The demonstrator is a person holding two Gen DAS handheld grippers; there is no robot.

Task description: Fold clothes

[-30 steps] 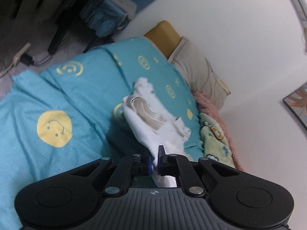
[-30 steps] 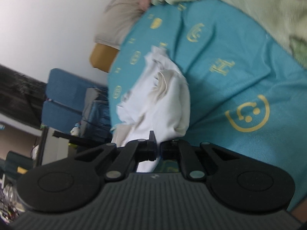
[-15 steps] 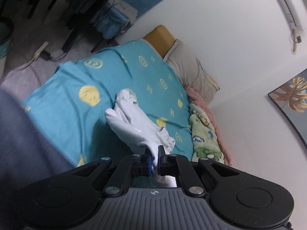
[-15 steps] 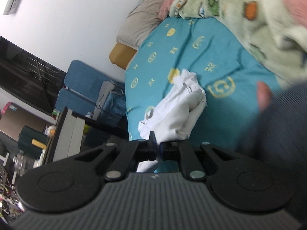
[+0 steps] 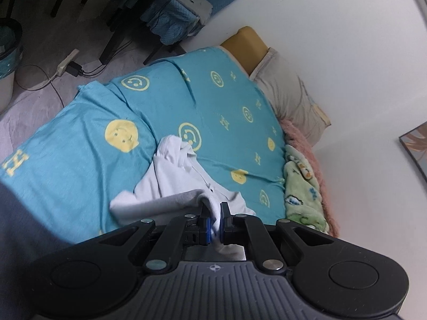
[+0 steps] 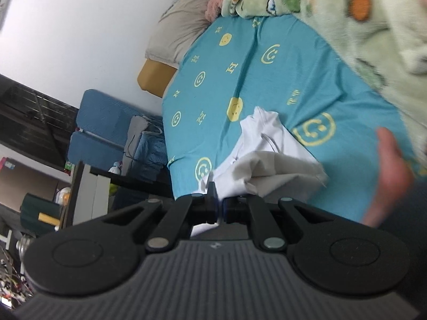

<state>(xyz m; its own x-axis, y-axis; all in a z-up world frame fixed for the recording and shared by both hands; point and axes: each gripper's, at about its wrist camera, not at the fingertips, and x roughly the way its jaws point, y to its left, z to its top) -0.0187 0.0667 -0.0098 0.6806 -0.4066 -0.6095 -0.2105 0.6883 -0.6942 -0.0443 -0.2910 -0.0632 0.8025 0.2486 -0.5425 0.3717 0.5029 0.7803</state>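
The crumpled white cotton garment (image 5: 170, 184) is hanging from both tongs, its far end trailing onto the turquoise bedsheet printed with yellow smileys (image 5: 80, 165) — one garment, two tongs. The left tongs (image 5: 215, 220) are pinching nearly closed on a bunched white edge. The right tongs (image 6: 219, 208) are clamping another edge — jaws almost touching.

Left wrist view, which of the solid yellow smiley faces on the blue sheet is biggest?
The solid smiley left of the white garment. The others, near the green blanket, are much smaller, and the ring smileys are outlines only.
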